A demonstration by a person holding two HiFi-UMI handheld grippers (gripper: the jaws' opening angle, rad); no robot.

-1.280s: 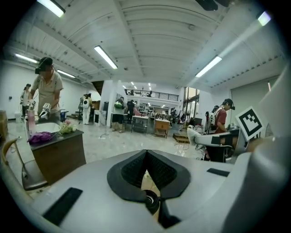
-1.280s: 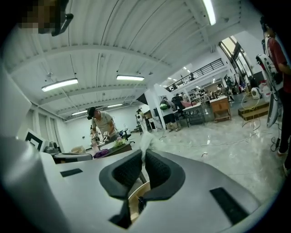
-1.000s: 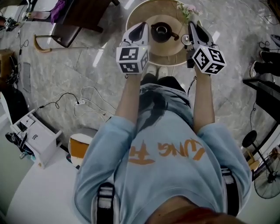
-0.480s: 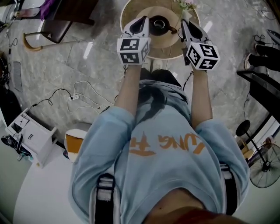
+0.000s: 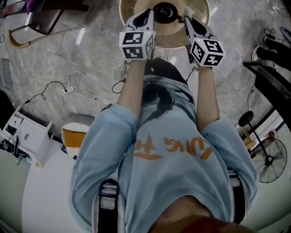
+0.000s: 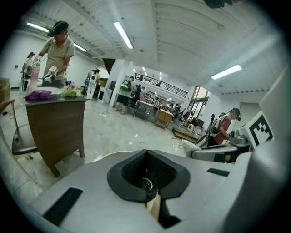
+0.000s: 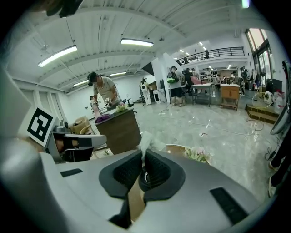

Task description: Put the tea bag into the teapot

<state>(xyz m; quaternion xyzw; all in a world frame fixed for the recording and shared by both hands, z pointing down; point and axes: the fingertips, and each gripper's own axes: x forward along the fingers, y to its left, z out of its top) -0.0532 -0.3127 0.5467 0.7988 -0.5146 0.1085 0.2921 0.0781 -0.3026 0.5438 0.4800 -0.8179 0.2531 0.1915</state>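
A dark teapot (image 5: 164, 9) stands on a round wooden table (image 5: 123, 16) at the top edge of the head view. My left gripper (image 5: 149, 12) is just left of the pot with its jaws together and nothing between them (image 6: 146, 153). My right gripper (image 5: 186, 18) is just right of the pot. In the right gripper view its jaws (image 7: 142, 154) are shut on a white tea bag (image 7: 145, 140), which sticks out above the tips. The tea bag is hidden in the head view.
Small flowers (image 7: 198, 154) sit on the table's right side. A white cable (image 5: 82, 95) trails on the marble floor at left, near a white box (image 5: 32, 141). A fan (image 5: 268, 159) and a dark rack (image 5: 268, 82) stand at right. People work at desks (image 6: 57, 123) in the distance.
Table and teapot have slid toward the top edge of the head view, and both grippers went with them. They still flank the teapot. Both pairs of jaws look unchanged.
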